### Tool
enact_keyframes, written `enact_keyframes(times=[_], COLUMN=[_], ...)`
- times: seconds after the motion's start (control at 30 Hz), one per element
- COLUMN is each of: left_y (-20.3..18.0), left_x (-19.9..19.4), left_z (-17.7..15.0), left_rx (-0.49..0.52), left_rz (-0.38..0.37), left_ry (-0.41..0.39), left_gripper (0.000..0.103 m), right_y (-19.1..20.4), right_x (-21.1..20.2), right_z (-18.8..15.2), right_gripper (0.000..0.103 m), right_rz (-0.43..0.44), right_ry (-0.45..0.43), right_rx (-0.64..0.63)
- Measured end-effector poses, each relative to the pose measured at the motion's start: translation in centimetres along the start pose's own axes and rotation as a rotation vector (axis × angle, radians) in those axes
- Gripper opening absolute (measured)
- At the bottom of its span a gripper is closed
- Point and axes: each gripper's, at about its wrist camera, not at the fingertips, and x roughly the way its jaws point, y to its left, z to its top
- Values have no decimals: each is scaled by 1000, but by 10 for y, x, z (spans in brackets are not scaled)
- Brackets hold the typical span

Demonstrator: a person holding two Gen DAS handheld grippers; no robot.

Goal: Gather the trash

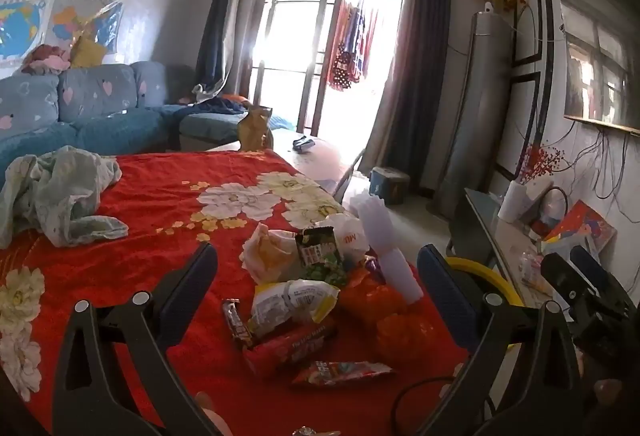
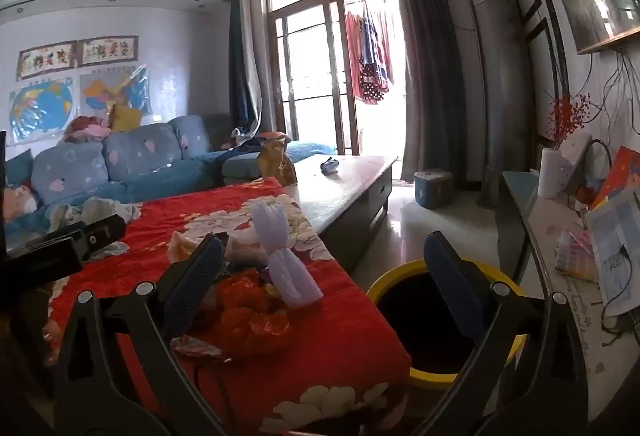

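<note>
Both your tongs hang spread and empty over the trash heap, bin just to the right.

Your left gripper (image 1: 318,272) frames the pile on the red cloth (image 1: 160,203): a brown bar wrapper (image 1: 237,322), a yellow-white bag (image 1: 294,302), a red packet (image 1: 342,373), then an orange bag (image 1: 386,310) and white foam sleeve (image 1: 386,248). All look light, crinkly and slippery, so pinch a flat edge or bunched fold, not the middle. Your right gripper (image 2: 324,276), jaws apart, spans the heap's edge and the yellow bin (image 2: 448,320) beside the table; the foam likely squashes easily.
</note>
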Motion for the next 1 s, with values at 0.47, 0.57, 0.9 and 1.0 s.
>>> enact_keyframes(times=[0.47,0.57,0.9,1.0], left_y=[-7,-8,-7,-7], left_x=[-2,-4,-1,-1], left_z=[-6,-8,-7,-7], left_rx=[-5,-5,-7,-7], left_rz=[-9,-11,-19,-18], left_ry=[6,7,13,14], left_gripper=[97,97,97,97], right_y=[-3,-5,-3,-3], right_x=[3,5,4,4], right_z=[-1,-6,-5,-5], right_gripper=[93,93,93,93], right_rz=[-4,-6,-6,-6], right_ry=[8,11,15,15], right_rx=[-1,-4,-6,-5])
